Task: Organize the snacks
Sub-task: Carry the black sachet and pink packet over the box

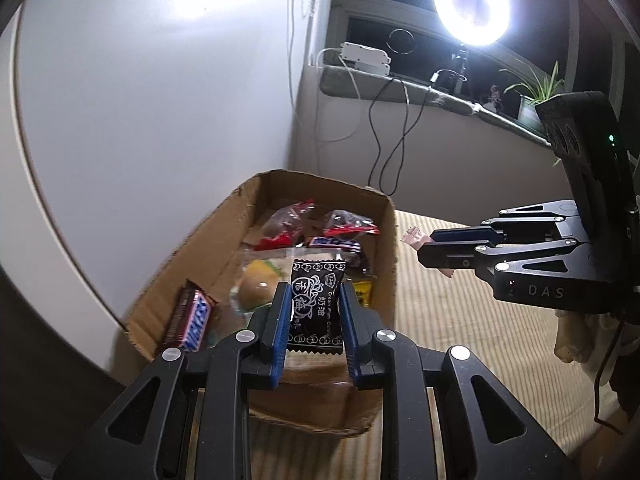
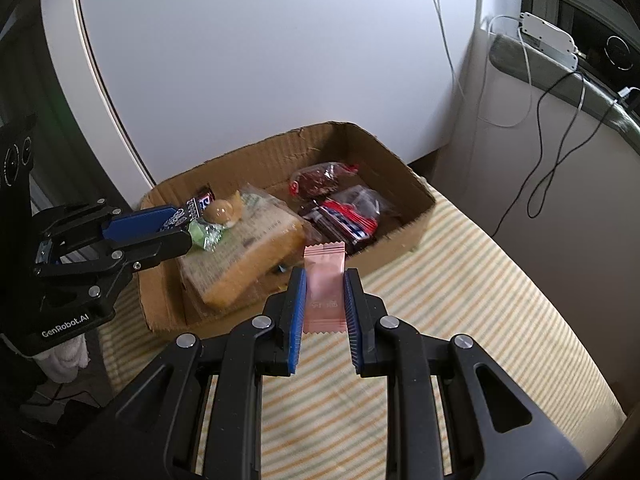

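Left gripper (image 1: 315, 322) jaws pinch black candy (image 1: 316, 306); right gripper (image 2: 325, 304) jaws pinch pink sachet (image 2: 325, 280) — print unreadable.

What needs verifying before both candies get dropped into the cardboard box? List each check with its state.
1. Left gripper shut on the black plum candy: ok.
2. Right gripper shut on the pink candy: ok.
3. Black plum candy above the cardboard box opening: ok; the right wrist view shows the left gripper reaching over the rim.
4. Pink candy above the opening: not ok; it hangs near the box's front wall, over the striped cloth.
5. Room in the box: ok; snacks cover much of the floor, but the walls stand higher.
6. The two grippers apart: ok.
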